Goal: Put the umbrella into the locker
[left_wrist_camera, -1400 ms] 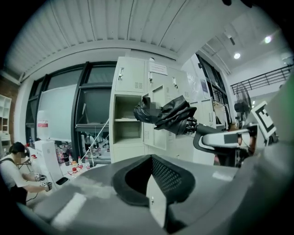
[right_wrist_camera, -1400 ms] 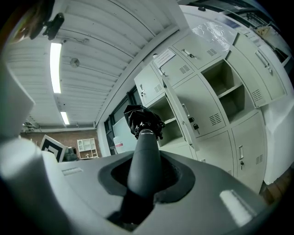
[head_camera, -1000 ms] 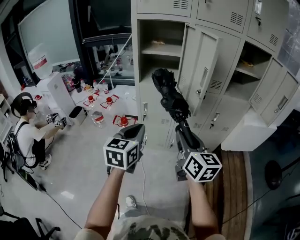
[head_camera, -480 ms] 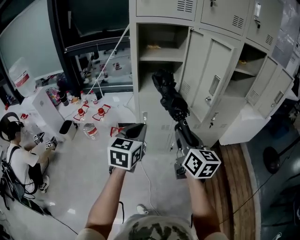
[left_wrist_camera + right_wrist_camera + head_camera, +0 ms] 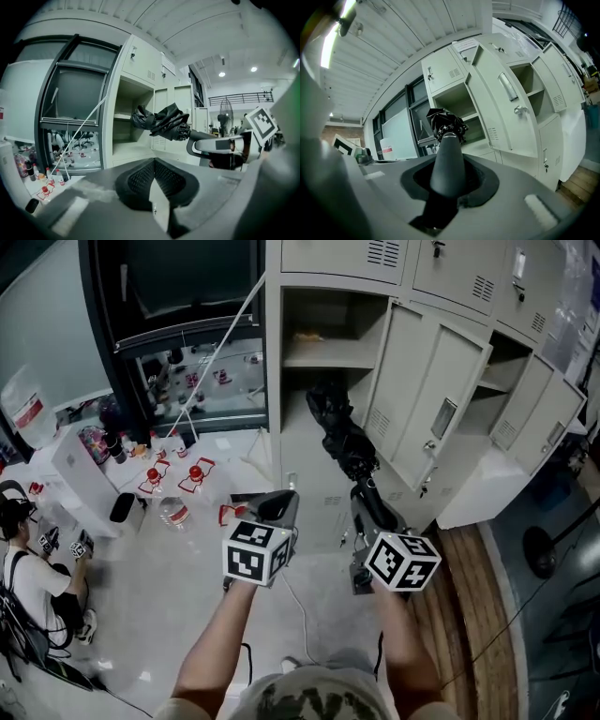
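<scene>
A folded black umbrella (image 5: 340, 432) sticks out level from my right gripper (image 5: 364, 495), which is shut on its dark handle (image 5: 446, 159). Its bunched canopy (image 5: 446, 123) hangs just in front of the open compartment (image 5: 323, 334) of the grey locker, below the compartment's shelf. The compartment door (image 5: 427, 399) stands open to the right of the umbrella. My left gripper (image 5: 279, 505) is beside the right one, lower left of the umbrella, shut and holding nothing. In the left gripper view its jaws (image 5: 153, 164) meet, with the umbrella (image 5: 159, 122) ahead and the open compartment (image 5: 123, 129) behind.
A second locker compartment (image 5: 511, 381) stands open at the right. Red-capped bottles (image 5: 173, 474) and a white box (image 5: 80, 465) are on the floor at left, where a seated person (image 5: 28, 568) works. A thin white rod (image 5: 225, 343) leans by the glass cabinet.
Both grippers have moved together toward the locker, bringing the umbrella's tip nearer the open compartment. The grip on the handle is unchanged and the left gripper stays shut.
</scene>
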Demonstrator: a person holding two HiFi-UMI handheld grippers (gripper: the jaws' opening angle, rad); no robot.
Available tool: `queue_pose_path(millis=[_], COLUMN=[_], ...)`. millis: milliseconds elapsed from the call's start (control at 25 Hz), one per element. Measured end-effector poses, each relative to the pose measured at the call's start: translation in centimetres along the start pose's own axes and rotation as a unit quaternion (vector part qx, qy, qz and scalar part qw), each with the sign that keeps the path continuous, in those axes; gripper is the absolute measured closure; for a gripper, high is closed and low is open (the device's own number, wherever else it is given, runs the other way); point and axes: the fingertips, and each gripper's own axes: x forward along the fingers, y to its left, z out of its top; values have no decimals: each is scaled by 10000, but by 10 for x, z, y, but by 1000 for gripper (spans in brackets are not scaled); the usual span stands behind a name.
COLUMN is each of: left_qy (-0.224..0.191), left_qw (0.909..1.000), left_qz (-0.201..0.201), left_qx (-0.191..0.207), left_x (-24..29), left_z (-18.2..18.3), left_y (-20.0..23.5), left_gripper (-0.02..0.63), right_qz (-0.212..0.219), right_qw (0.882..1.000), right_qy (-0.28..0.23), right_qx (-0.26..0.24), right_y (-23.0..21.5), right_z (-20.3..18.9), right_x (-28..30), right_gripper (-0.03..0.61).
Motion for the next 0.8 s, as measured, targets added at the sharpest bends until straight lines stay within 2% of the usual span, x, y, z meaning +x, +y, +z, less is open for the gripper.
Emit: queue_pose_path(millis=[360,800], left_qy=[-28,-9], left_qw=[9999,9994], left_qz=[-53,295], left_qx=[101,157], left_x=[33,99], left_z=[5,27], left_y=[23,73], left_gripper=[609,609], right_qz=[-38,112], right_qw=[9999,9987], right_qy=[101,478], right_qx=[-99,-162], right_y=[-15,-61], right_z=[-3,0], right_x=[60,171], right_gripper=[485,485])
